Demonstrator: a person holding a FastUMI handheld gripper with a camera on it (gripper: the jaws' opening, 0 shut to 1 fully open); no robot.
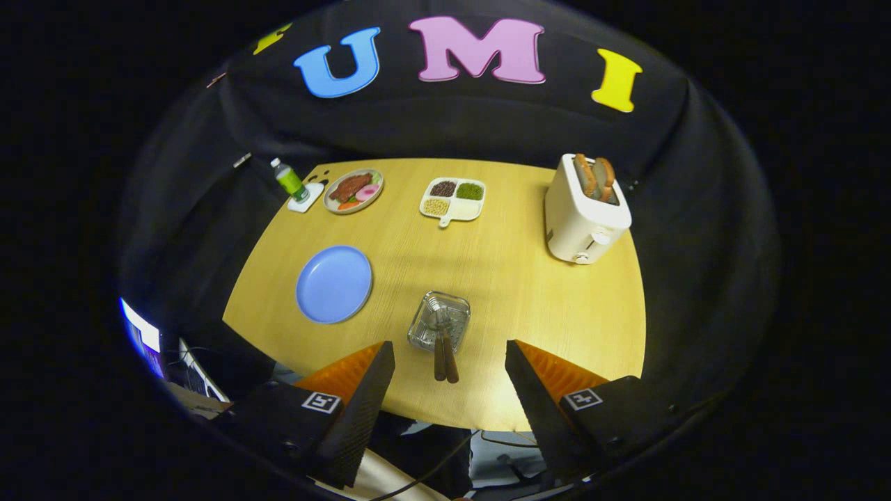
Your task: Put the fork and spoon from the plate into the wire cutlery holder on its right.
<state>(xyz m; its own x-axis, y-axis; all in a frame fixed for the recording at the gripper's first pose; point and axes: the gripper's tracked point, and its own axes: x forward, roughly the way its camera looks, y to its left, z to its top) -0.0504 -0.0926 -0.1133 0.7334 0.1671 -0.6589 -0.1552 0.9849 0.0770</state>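
Note:
The wire cutlery holder (439, 321) stands on the wooden table (529, 292), just ahead of my fingers and between their lines. Two brown-handled pieces of cutlery (444, 355) stand in it, handles leaning out toward me; which is the fork and which the spoon I cannot tell. The blue plate (334, 283) lies bare to the left of the holder. My gripper (450, 356) hovers well above the table's near edge, open, with nothing between its fingers.
A white toaster (583, 212) with two bread slices stands beyond the holder to the right. At the table's far side are a divided white tray (453, 198) of beans, a plate of food (353, 190) and a small green bottle (289, 181).

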